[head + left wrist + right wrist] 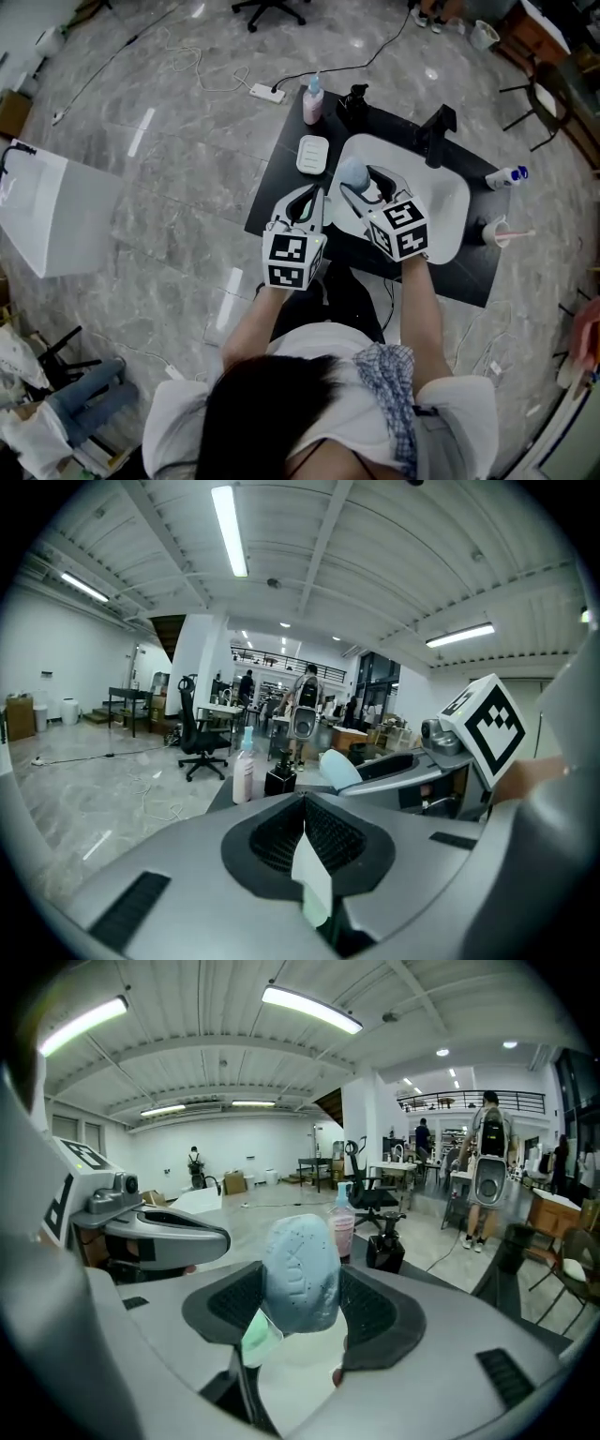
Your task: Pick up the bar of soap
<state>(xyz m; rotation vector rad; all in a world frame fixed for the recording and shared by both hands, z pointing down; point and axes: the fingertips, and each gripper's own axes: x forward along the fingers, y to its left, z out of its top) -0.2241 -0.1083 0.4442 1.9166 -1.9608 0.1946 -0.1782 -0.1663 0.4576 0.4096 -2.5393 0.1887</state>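
I work in a big open lab hall: polished grey stone floor [169,178] trailing cables [225,90], office chairs [199,735], desks [127,697], strip lights [230,532] on a ribbed ceiling [375,564], and a railed mezzanine [469,1101].

The head view is bright and evenly lit from above, with white streaks of glare on the glossy floor [141,131] at upper left and only soft shadows. Both gripper views are fisheye pictures with black corners and ceiling lines bent into arcs. In them, long ceiling lamps [230,532] burn near white at upper left of the left gripper view and upper middle of the right. The bar of soap [300,1274] at the centre of the right gripper view is sharp enough to show its embossing, while the far room is softer.
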